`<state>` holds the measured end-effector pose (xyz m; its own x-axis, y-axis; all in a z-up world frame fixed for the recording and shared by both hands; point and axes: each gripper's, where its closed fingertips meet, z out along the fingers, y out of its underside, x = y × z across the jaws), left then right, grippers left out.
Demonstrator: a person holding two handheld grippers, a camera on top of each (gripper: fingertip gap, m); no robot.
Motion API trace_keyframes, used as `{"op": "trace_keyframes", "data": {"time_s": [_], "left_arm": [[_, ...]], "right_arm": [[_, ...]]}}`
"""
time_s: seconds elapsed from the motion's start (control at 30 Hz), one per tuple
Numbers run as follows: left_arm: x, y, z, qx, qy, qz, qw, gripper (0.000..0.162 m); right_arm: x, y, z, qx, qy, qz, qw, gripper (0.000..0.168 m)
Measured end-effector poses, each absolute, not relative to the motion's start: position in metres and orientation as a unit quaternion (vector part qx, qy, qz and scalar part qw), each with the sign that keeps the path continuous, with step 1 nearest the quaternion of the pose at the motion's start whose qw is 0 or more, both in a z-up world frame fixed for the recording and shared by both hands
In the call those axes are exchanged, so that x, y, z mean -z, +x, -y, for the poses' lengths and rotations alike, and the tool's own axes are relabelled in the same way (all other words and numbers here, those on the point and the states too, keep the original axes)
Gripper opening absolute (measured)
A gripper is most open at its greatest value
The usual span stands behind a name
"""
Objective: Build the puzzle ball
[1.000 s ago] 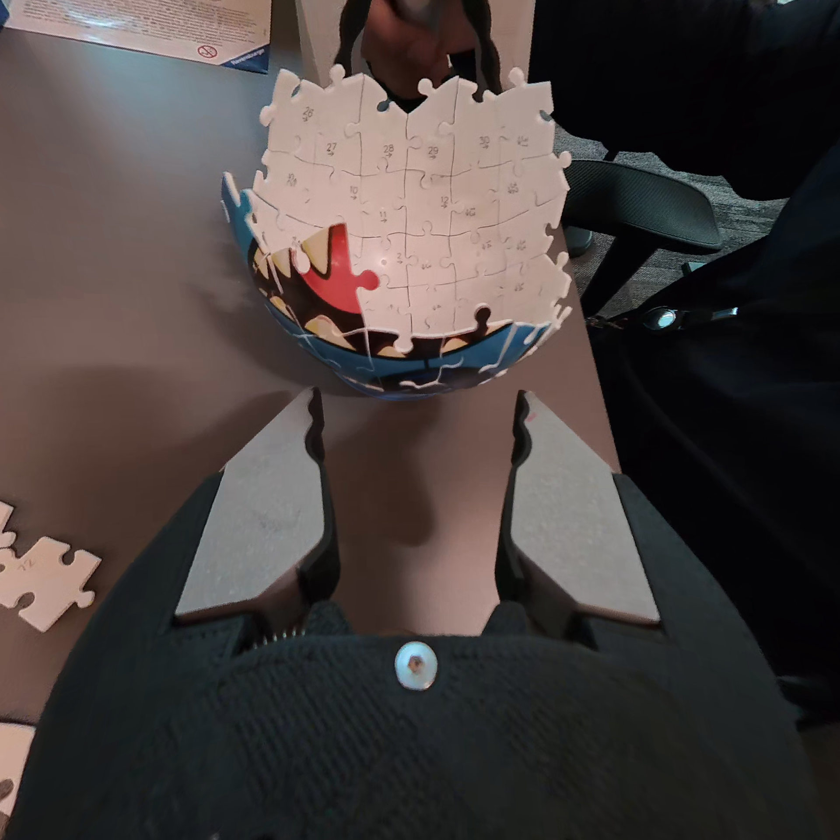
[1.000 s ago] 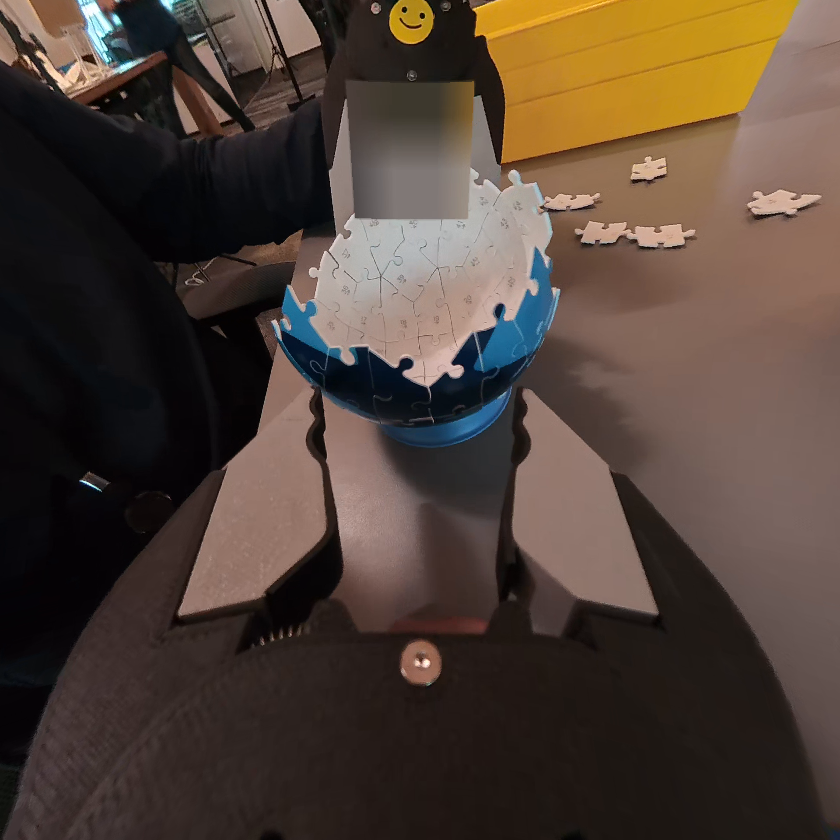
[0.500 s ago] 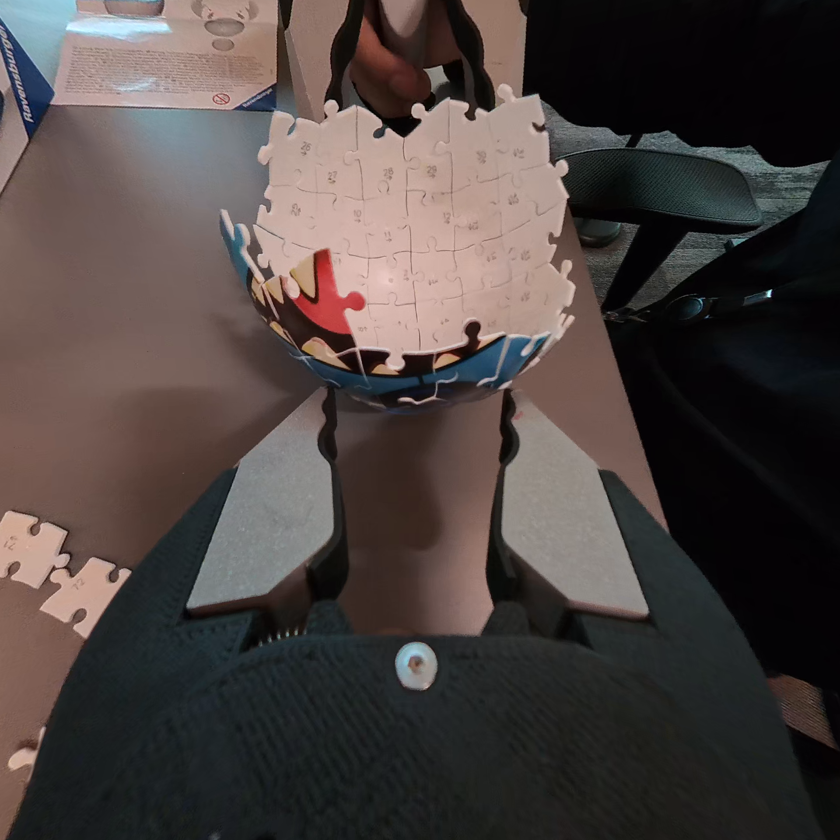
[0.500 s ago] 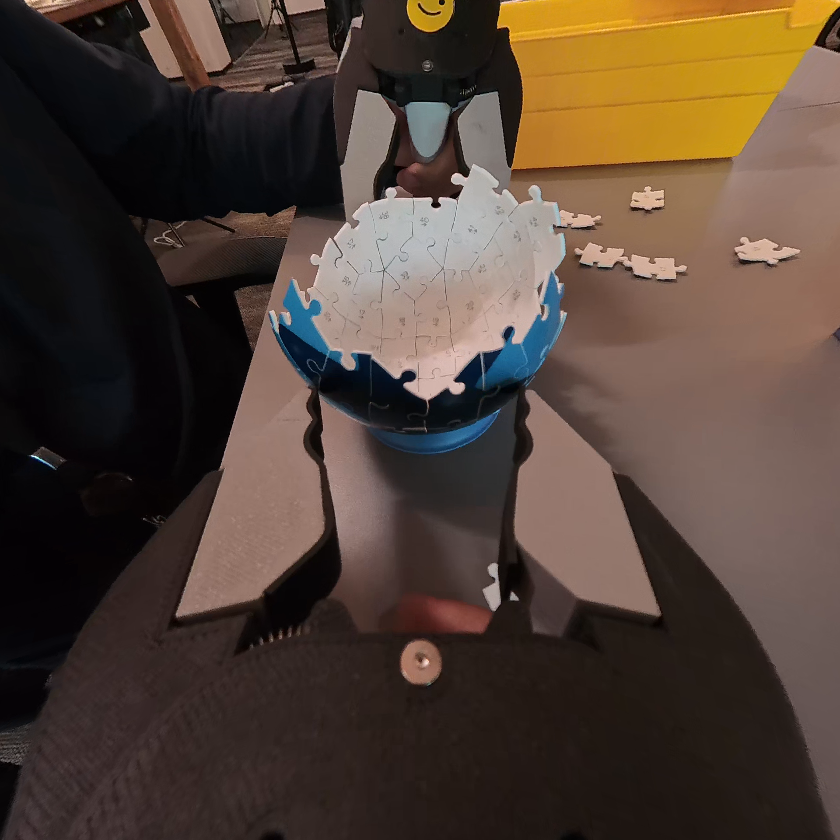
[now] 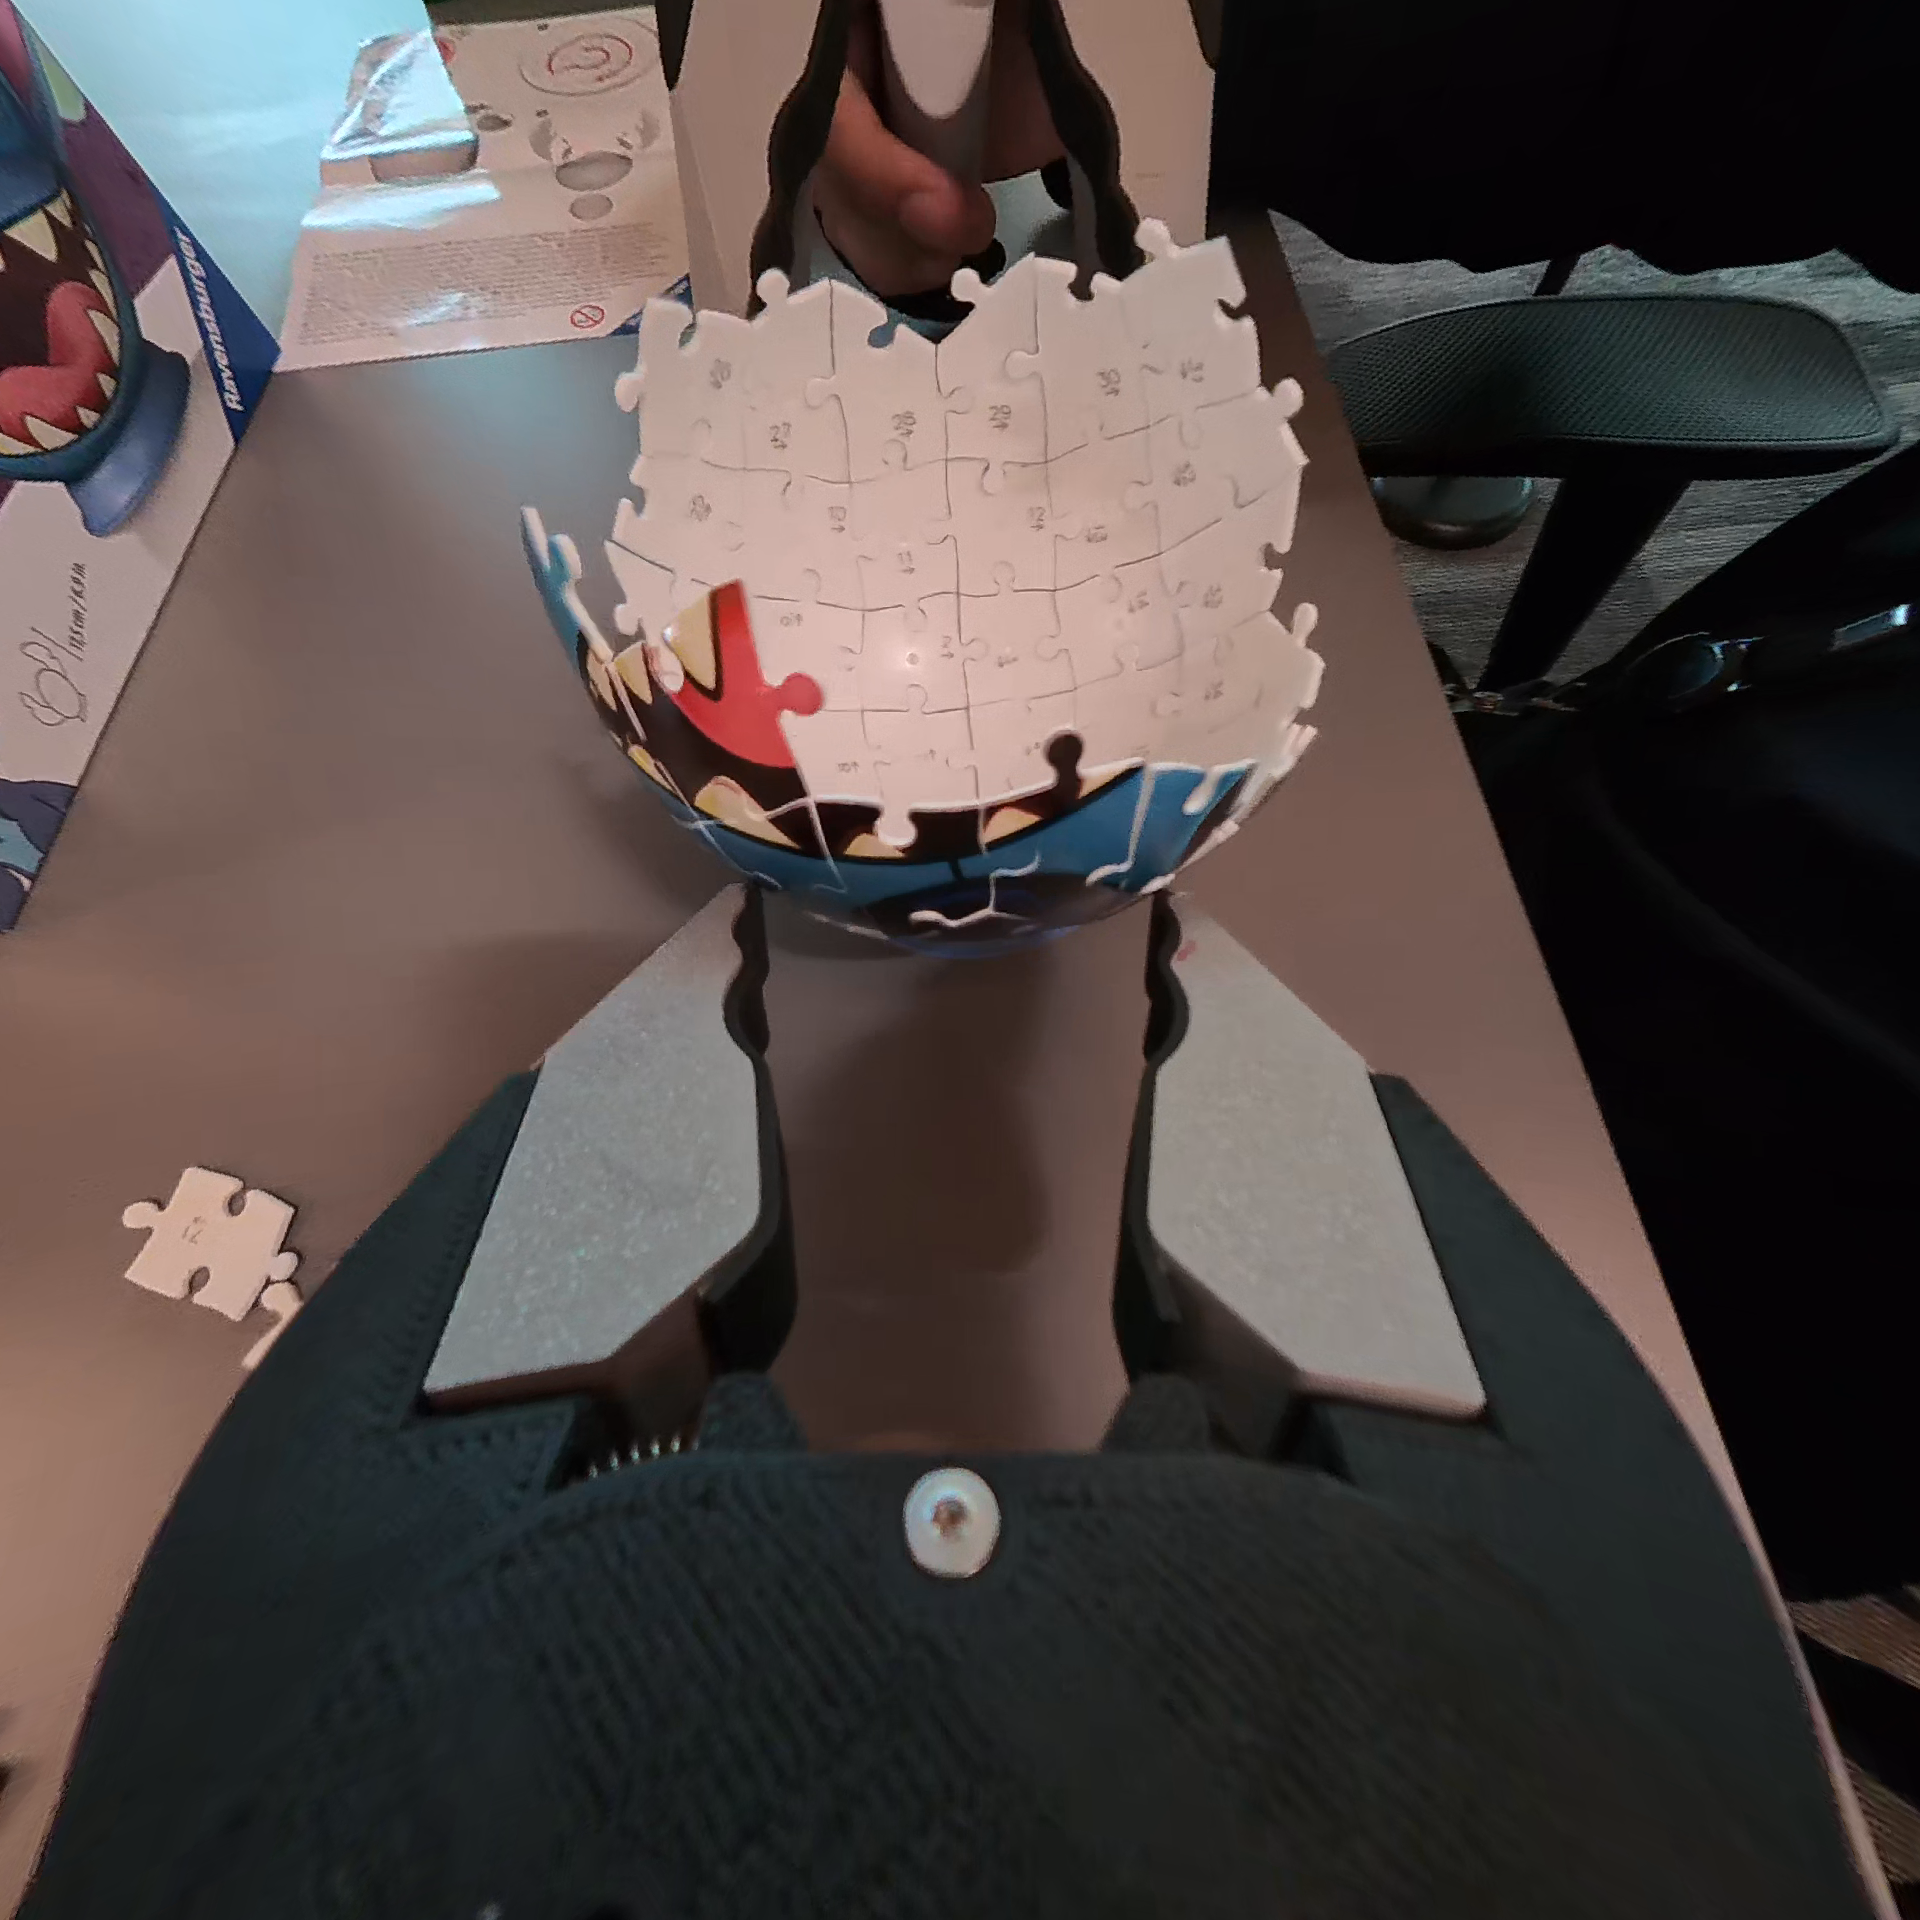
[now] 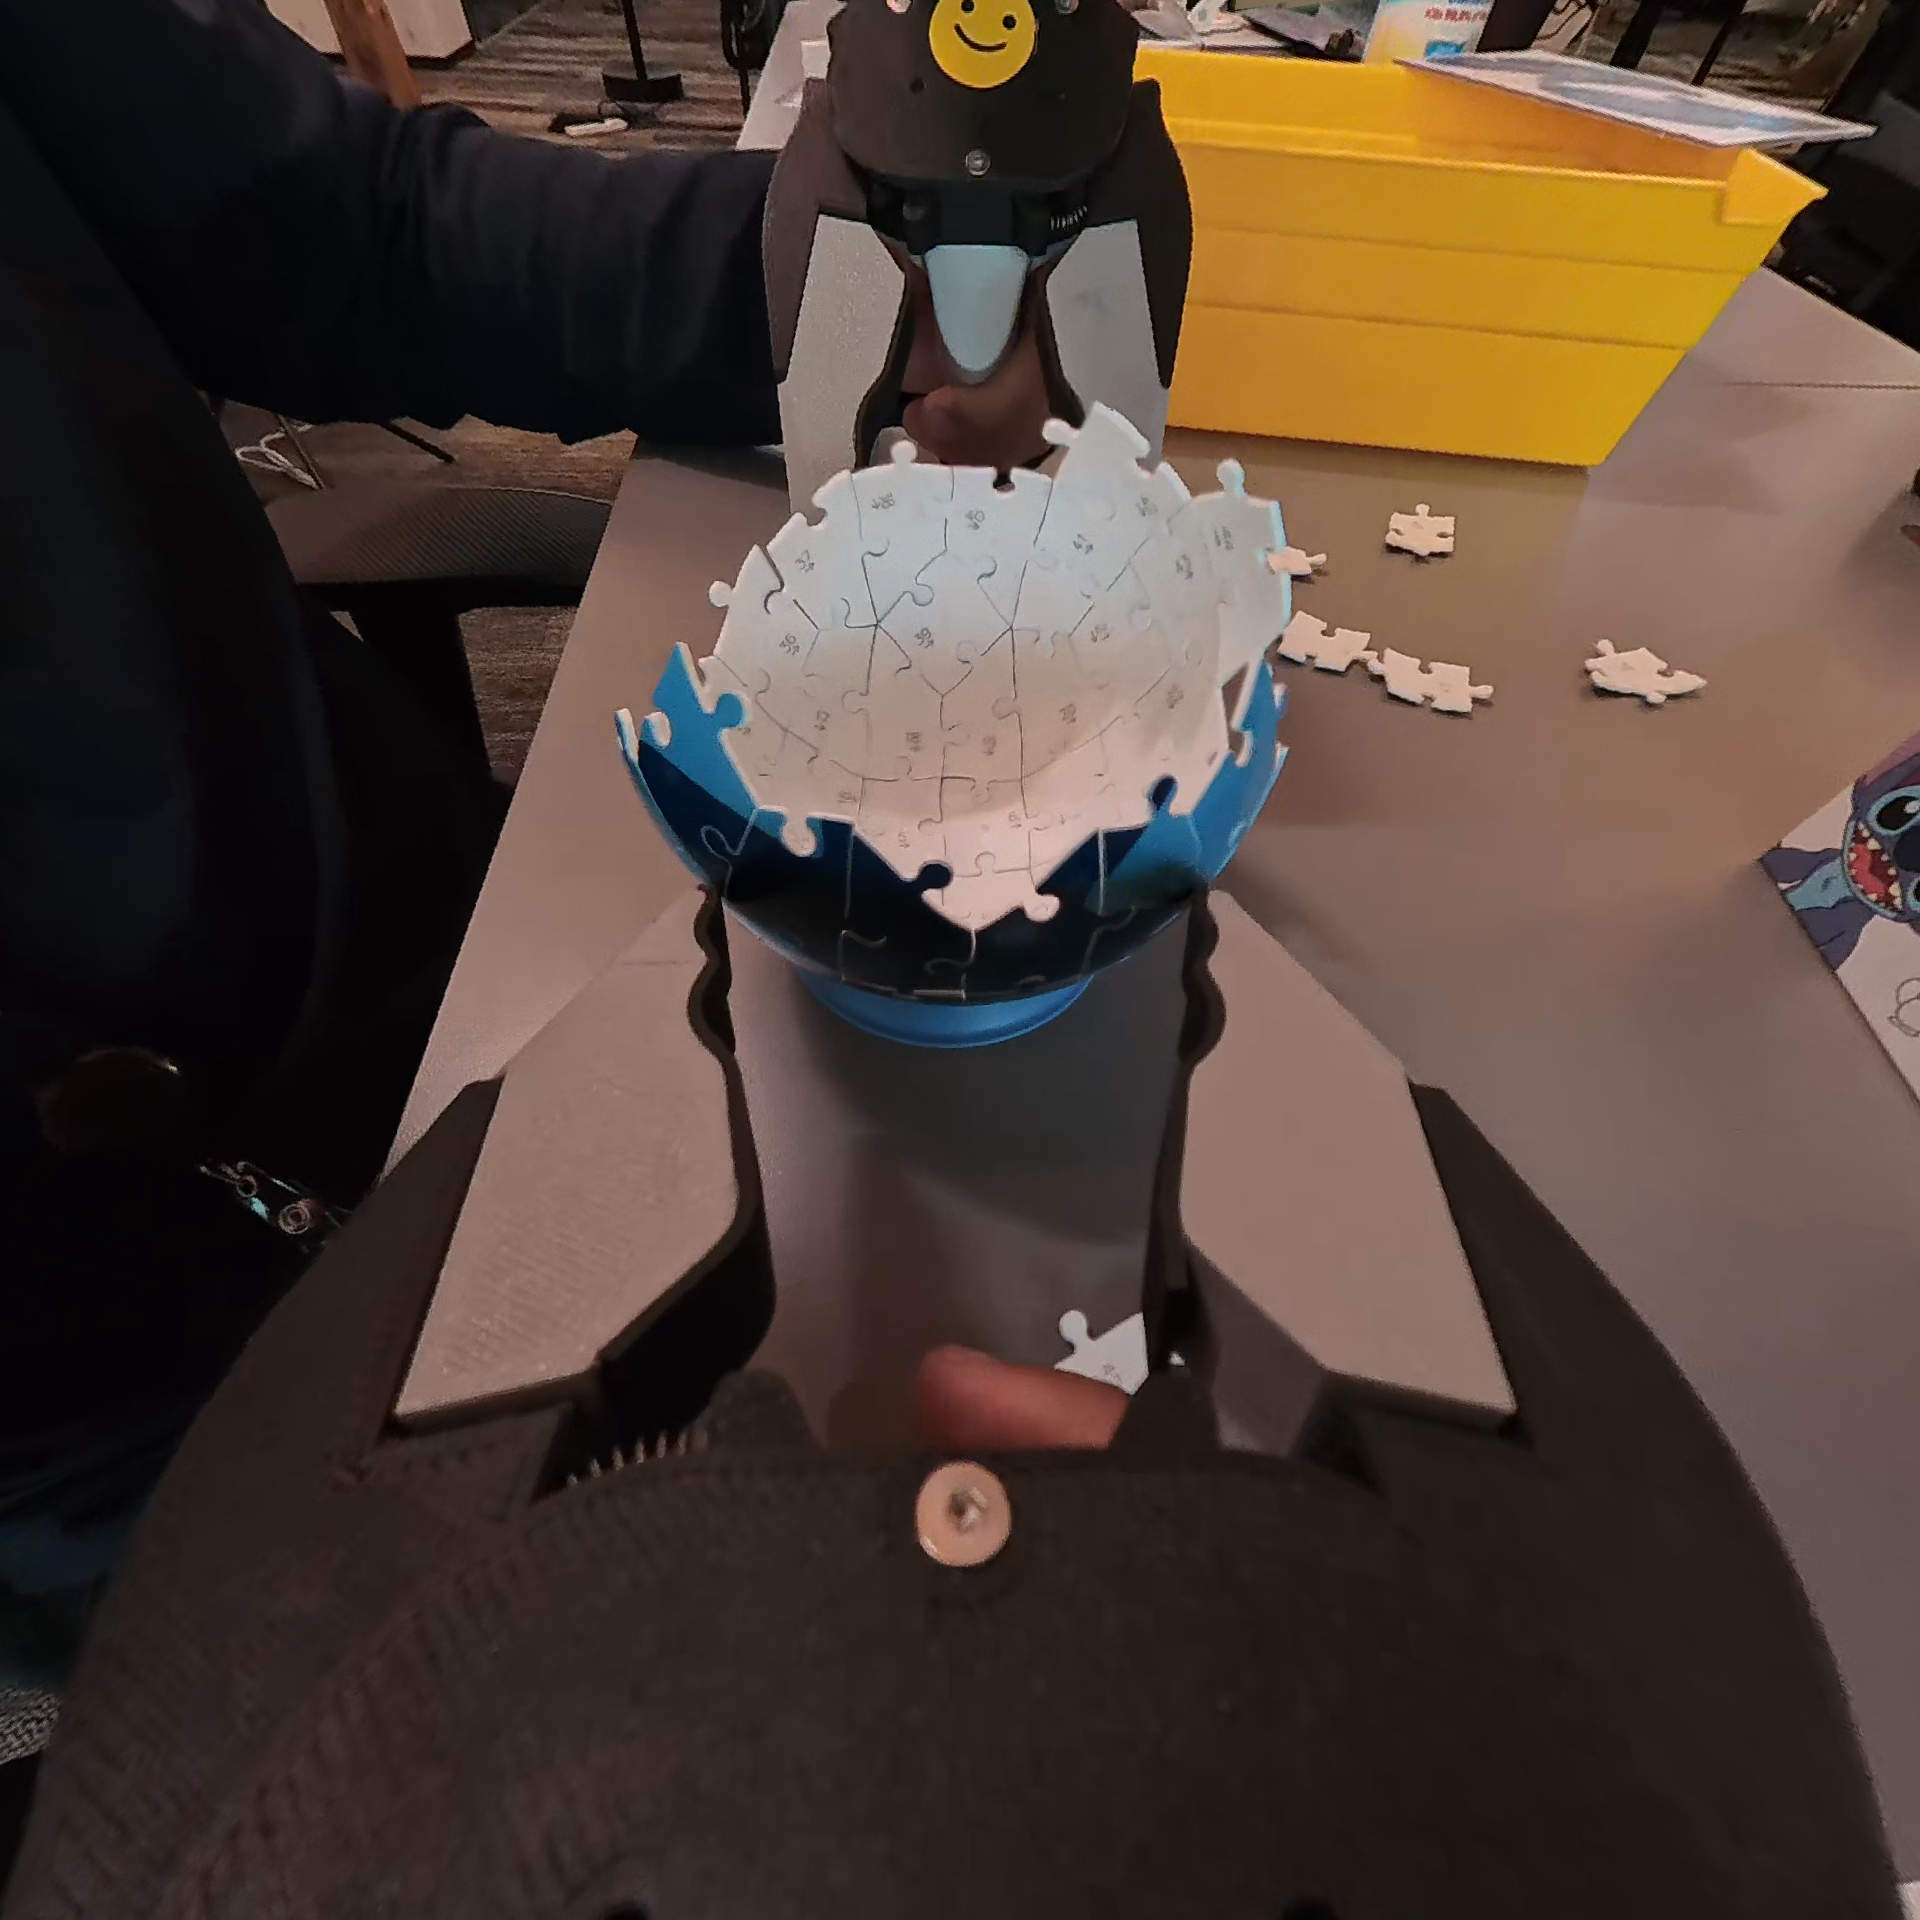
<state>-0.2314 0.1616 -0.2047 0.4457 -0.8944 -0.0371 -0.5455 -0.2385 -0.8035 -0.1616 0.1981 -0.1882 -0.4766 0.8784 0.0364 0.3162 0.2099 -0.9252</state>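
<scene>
The half-built puzzle ball (image 5: 956,623) is an open bowl, white inside and blue outside, standing on a blue stand (image 6: 940,1013) on the grey table (image 5: 364,727). My left gripper (image 5: 954,935) is open, its tips on either side of the ball's lower near side. My right gripper (image 6: 951,935) is open on the opposite side, its tips flanking the ball just above the stand. Each gripper shows behind the ball in the other's view: the right gripper in the left wrist view (image 5: 935,156), the left gripper in the right wrist view (image 6: 977,260). A white loose piece (image 6: 1107,1351) shows low between the right jaws beside a fingertip.
Loose white pieces lie on the table (image 5: 208,1242) (image 6: 1382,665) (image 6: 1642,670). A yellow bin (image 6: 1455,260) stands at the back. The puzzle box (image 5: 94,416) and an instruction sheet (image 5: 488,208) lie beyond the ball. The table edge and a chair (image 5: 1621,384) are close beside the ball. One gripper's finger ends stand about 10 centimetres off the other's.
Both grippers have moved closer to the ball, so their tips now flank it. The left jaws have narrowed slightly. A white piece has come into view between the right jaws.
</scene>
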Motion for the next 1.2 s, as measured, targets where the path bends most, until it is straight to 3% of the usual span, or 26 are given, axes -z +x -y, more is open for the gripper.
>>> {"op": "trace_keyframes", "data": {"time_s": [0.3,0.67,1.2], "left_arm": [[0.204,-0.232,-0.162,0.201,-0.742,-0.486,0.415,0.074],[0.208,-0.228,-0.153,0.260,-0.757,-0.468,0.375,0.080],[0.217,-0.228,-0.159,0.238,-0.770,-0.475,0.352,0.084]], "right_arm": [[0.188,-0.162,-0.198,-0.469,-0.413,0.720,0.303,0.087],[0.196,-0.160,-0.195,-0.479,-0.435,0.716,0.263,0.090],[0.200,-0.161,-0.194,-0.470,-0.442,0.720,0.254,0.091]]}}
